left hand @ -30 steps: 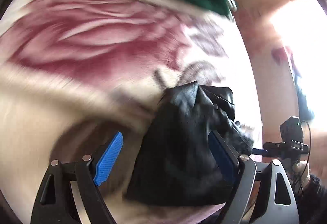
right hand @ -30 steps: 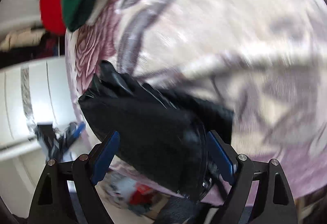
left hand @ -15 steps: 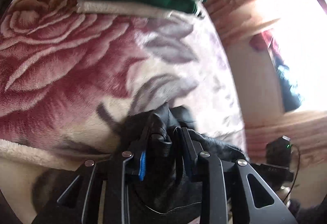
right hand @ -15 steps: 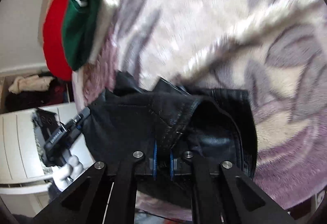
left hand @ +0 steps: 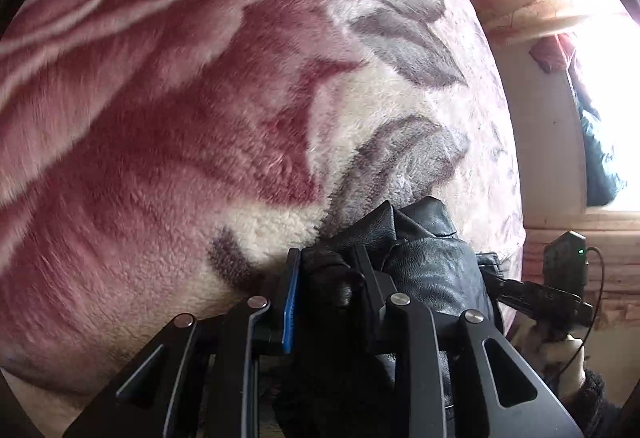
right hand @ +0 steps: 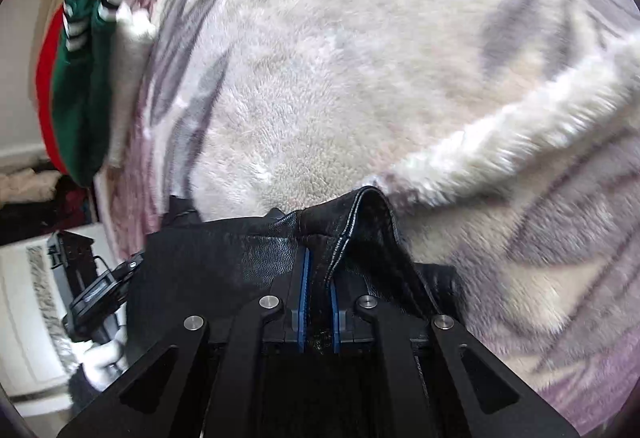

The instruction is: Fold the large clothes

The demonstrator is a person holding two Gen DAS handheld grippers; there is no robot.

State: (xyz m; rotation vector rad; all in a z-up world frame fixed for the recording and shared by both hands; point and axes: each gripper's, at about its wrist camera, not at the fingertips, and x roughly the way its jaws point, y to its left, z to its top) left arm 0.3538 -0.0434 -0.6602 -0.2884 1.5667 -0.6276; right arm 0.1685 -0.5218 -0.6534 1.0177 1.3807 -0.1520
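Rose-print blanket [left hand: 168,142], both grippers' jaws clenched on black leather jacket [right hand: 248,258].

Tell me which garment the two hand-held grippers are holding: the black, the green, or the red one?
The black leather jacket. Both the left hand-held gripper and the right hand-held gripper pinch it; the green garment and red garment lie untouched at the blanket's far edge.

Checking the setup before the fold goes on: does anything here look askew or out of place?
Only the black leather garment: it is bunched, with a stitched edge standing up in a hump between the right claw and the blanket. The left claw pinches another crumpled wad.
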